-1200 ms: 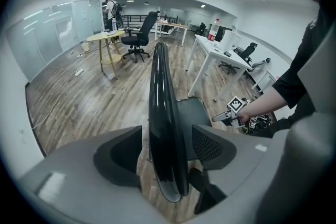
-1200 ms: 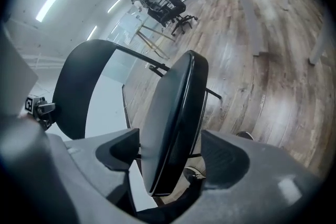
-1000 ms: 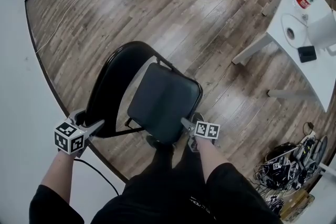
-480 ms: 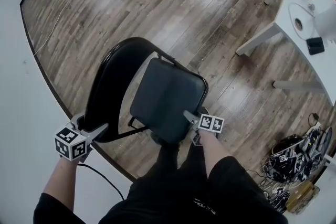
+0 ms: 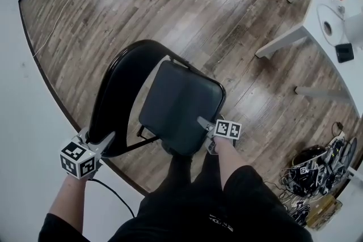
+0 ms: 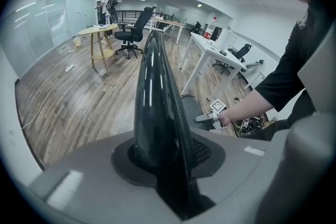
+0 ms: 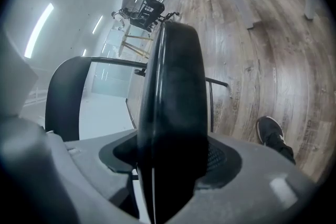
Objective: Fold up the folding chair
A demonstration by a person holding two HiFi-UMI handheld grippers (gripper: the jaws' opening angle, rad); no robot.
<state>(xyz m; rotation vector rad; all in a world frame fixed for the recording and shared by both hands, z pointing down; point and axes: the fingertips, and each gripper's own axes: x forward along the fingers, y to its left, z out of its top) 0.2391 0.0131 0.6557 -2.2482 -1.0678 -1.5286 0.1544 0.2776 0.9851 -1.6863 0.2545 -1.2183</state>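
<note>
Just closed in w/ left gripper jaws, now pinching thin backrest rim, lower left of frame. Likewise w/ right gripper: jaws narrowed a little, set wide, pressing on thick seat front edge. Standing unfolded at frame centre on wood floor: chair. Prob. stiff metal frame, moderately heavy; glossy backrest likely slippery. Best held at these rims, clear of hinge pinch pts.
</note>
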